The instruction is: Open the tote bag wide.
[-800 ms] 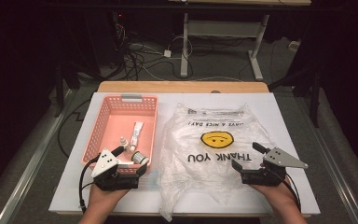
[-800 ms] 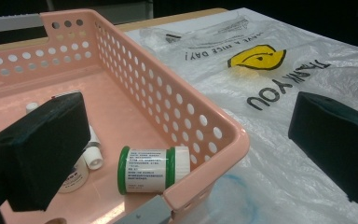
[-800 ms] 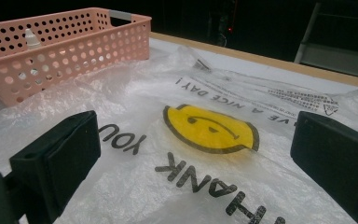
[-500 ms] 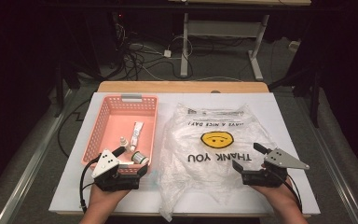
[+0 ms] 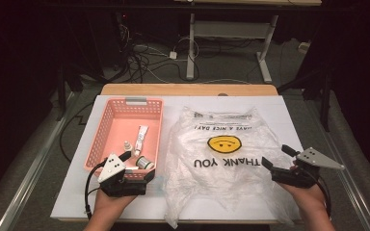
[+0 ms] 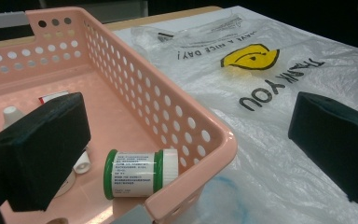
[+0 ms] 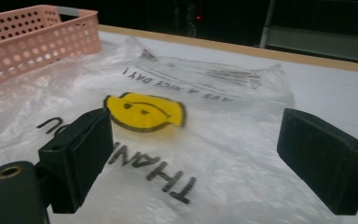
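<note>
The pink basket (image 5: 125,132) sits on the white worktop (image 5: 279,110), and everything else is placed from it. Inside it, against its near wall, a small green-banded bottle (image 6: 137,173) with a white cap lies on its side; a white tube (image 5: 141,137) lies toward the basket's middle, and a little white-capped vial (image 5: 126,145) lies beside the tube. The left gripper (image 5: 136,174) hangs at the basket's near right corner with its fingers (image 6: 39,154) spread wide and holding nothing: in the left gripper view one finger stands over the basket's floor and the other outside its wall, over the bag, so the corner lies between them. Just beside the basket's right wall a clear plastic bag (image 5: 226,159) lies flat, printed with a yellow smiley face (image 5: 224,144) and "THANK YOU". The right gripper (image 5: 274,159) is well apart from the basket, at the bag's far right edge, its fingers (image 7: 81,156) also wide apart and empty, pointing across the bag toward the basket
</note>
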{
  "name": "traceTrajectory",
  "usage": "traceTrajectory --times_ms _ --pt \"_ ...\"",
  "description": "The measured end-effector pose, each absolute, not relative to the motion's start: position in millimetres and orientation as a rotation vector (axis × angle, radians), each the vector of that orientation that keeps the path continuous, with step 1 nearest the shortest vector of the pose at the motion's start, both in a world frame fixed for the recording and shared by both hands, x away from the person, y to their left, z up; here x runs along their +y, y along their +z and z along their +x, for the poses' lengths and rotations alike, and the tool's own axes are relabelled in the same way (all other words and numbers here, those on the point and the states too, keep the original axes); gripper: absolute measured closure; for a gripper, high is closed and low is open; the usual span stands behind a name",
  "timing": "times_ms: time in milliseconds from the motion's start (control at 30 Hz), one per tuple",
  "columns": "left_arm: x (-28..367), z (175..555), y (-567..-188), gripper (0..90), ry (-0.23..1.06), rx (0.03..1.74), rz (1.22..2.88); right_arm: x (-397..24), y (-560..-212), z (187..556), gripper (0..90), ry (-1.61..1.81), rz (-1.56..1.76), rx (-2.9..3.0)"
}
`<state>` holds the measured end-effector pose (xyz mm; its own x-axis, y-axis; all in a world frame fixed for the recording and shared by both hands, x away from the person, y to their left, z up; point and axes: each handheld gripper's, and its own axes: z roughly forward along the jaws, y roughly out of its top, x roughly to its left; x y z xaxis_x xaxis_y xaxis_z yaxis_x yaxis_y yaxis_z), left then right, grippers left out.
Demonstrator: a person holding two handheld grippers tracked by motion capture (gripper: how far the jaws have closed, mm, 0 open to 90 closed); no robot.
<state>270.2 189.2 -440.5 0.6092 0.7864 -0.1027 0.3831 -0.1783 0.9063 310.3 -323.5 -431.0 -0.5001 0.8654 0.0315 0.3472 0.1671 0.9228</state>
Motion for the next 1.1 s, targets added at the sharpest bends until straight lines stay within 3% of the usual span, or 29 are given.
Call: traceTrajectory --times_ms 133,400,700,1100 --pt "188 269 -437 0.0 0.427 0.966 1.774 -344 -431 312 12.7 1.301 1.196 1.89" --pt "184 266 -437 0.0 0.44 0.947 1.79 -371 -442 317 13.2 1.216 1.284 1.871" --pt "189 264 -438 0.0 0.435 0.942 1.729 -373 -452 330 13.9 1.187 1.306 1.898" --pt "186 264 -437 0.9 0.405 0.948 1.775 -364 -447 398 19.0 1.151 1.35 1.95"
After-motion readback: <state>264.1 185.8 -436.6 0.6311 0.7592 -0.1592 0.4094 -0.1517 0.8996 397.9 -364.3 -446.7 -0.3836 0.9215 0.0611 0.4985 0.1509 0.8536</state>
